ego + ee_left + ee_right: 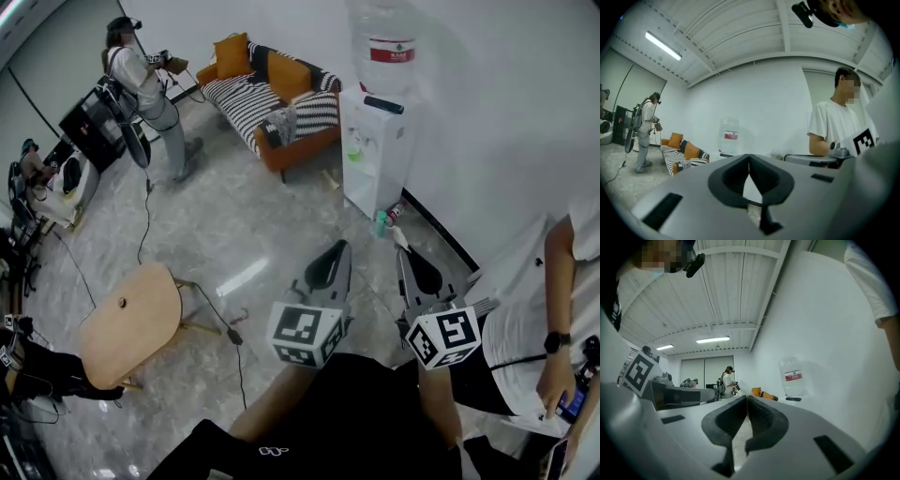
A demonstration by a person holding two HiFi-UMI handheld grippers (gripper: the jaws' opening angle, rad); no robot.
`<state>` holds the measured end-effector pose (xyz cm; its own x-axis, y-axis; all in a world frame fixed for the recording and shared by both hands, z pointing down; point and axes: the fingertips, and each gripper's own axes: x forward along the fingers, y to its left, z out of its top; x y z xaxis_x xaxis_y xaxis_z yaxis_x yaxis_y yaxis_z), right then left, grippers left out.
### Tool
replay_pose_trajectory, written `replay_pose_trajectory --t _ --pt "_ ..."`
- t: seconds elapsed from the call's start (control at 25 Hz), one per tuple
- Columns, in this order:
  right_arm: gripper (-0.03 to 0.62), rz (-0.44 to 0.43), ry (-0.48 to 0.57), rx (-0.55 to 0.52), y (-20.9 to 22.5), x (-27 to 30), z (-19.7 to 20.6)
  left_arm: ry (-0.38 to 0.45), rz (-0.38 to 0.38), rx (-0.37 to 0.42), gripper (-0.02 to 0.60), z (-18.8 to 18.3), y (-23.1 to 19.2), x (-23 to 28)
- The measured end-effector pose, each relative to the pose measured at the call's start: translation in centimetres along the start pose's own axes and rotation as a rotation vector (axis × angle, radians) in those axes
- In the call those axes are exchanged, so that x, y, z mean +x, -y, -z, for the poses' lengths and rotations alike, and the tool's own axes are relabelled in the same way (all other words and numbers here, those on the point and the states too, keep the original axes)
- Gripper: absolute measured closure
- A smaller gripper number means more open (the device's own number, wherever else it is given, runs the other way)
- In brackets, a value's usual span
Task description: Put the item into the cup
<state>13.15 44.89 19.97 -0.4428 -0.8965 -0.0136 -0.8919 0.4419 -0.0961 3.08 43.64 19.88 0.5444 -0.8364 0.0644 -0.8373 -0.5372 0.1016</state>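
Observation:
No cup and no item show in any view. In the head view my left gripper [338,247] and my right gripper [400,253] are held up in front of my body, side by side, jaws pointing away over the floor. Each carries its marker cube. In the left gripper view the left gripper [749,157] has its black pads pressed together with nothing between them. The right gripper [746,398] is likewise shut and empty. Both look out across the room and at the ceiling.
A water dispenser [375,141] stands by the wall, a striped sofa [277,103] with orange cushions beyond it. A small round wooden table [131,323] is at the left, with cables on the floor. One person [150,94] stands far off; another [553,319] is close on my right.

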Motion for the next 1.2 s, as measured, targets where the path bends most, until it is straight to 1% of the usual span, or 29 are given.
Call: replay_pose_trajectory --t 0.28,0.44,0.64,0.84,0.92,1.08,1.2 --pt "0.579 -0.001 0.010 -0.021 -0.2 0.8 -0.1 0.035 -0.009 -0.004 0.568 -0.7 -1.7 0.1" --pt "0.579 0.002 0.019 -0.038 0.5 2.7 -0.4 0.046 -0.012 -0.010 0.568 -0.9 -3.4 1.7" --pt "0.579 -0.008 -0.009 -0.054 1.5 6.6 0.4 0.046 -0.022 -0.047 0.568 -0.4 -6.4 5.4" --pt "0.579 -0.020 -0.056 -0.064 2.3 10.6 1.9 0.017 -0.023 -0.087 0.568 1.1 -9.3 9.1" --pt "0.579 -0.023 -0.064 -0.082 2.9 12.8 1.9 0.002 -0.025 -0.103 0.568 1.7 -10.8 11.0" --pt "0.579 -0.021 -0.088 -0.117 4.6 17.2 1.4 -0.019 -0.032 -0.163 0.568 2.9 -13.8 15.1" --pt "0.579 -0.005 -0.131 -0.105 6.6 20.9 2.2 -0.054 -0.030 -0.207 0.568 3.4 -16.4 18.3"
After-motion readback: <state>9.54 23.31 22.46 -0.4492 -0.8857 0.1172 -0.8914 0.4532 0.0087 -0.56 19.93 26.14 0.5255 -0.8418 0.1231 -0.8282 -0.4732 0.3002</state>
